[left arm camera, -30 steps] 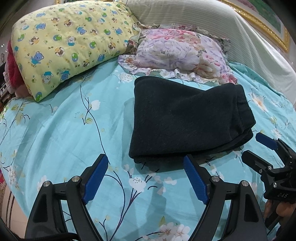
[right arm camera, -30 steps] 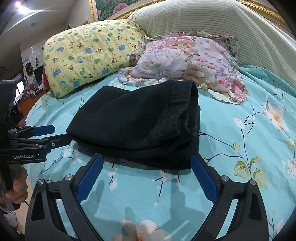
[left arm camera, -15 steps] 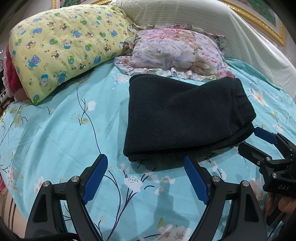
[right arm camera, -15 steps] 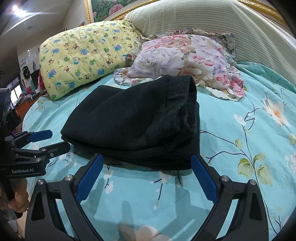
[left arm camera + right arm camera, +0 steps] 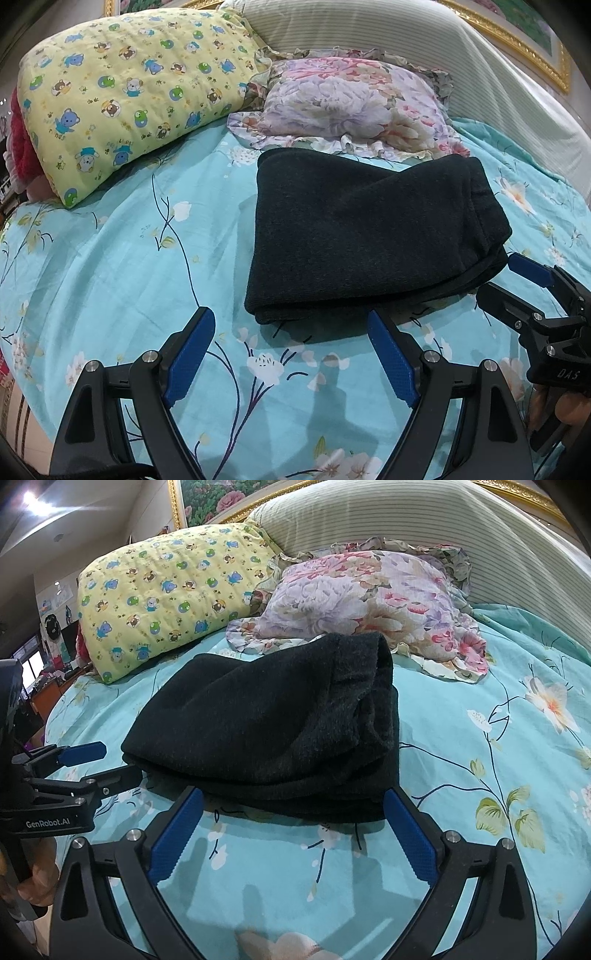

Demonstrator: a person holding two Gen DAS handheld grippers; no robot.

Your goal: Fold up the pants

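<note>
Dark pants (image 5: 362, 236) lie folded into a thick rectangle on the turquoise floral bedsheet (image 5: 110, 266); the right wrist view shows them (image 5: 280, 731) as stacked layers. My left gripper (image 5: 291, 343) hovers open just short of the bundle's near edge, nothing between its blue pads. My right gripper (image 5: 293, 823) is open too, its fingertips at the near edge of the bundle without holding it. Each gripper shows in the other's view: the right one (image 5: 517, 284) by the pants' right corner, the left one (image 5: 103, 760) by the left corner.
A yellow bear-print pillow (image 5: 125, 96) and a floral pillow (image 5: 347, 107) lie behind the pants. A striped headboard cushion (image 5: 461, 62) rises at the back. A hand (image 5: 40, 878) grips the left tool. Bare sheet spreads left of the pants.
Both grippers have moved closer to the near edge of the folded pants, which look larger now. The pants have kept their shape and both grippers stayed open.
</note>
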